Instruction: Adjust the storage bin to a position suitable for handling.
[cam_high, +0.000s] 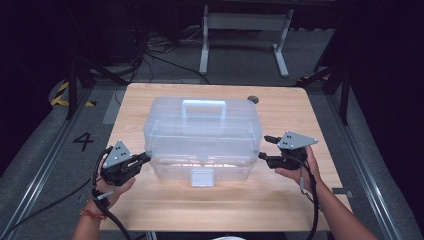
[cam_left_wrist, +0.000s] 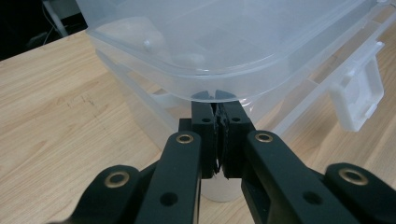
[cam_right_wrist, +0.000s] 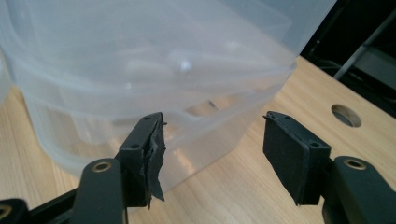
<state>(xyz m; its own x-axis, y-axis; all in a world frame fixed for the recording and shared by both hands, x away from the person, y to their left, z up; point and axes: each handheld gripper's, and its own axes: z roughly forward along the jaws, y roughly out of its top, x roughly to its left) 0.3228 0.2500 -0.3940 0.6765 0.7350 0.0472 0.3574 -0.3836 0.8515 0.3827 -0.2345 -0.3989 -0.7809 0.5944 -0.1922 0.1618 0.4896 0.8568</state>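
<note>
Pale wooden table (cam_high: 165, 205) carries your clear plastic box (cam_high: 202, 137) at its middle, lid on and white latch (cam_high: 202, 176) facing you. Your left gripper (cam_high: 146, 157) is clenched tight, tips under the lid's rim at the box's left end. Your right gripper (cam_high: 263, 148) stands released just beside the right end.

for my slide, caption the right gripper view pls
Open right claw at the corner of a clear plastic box on a wooden table.
</note>
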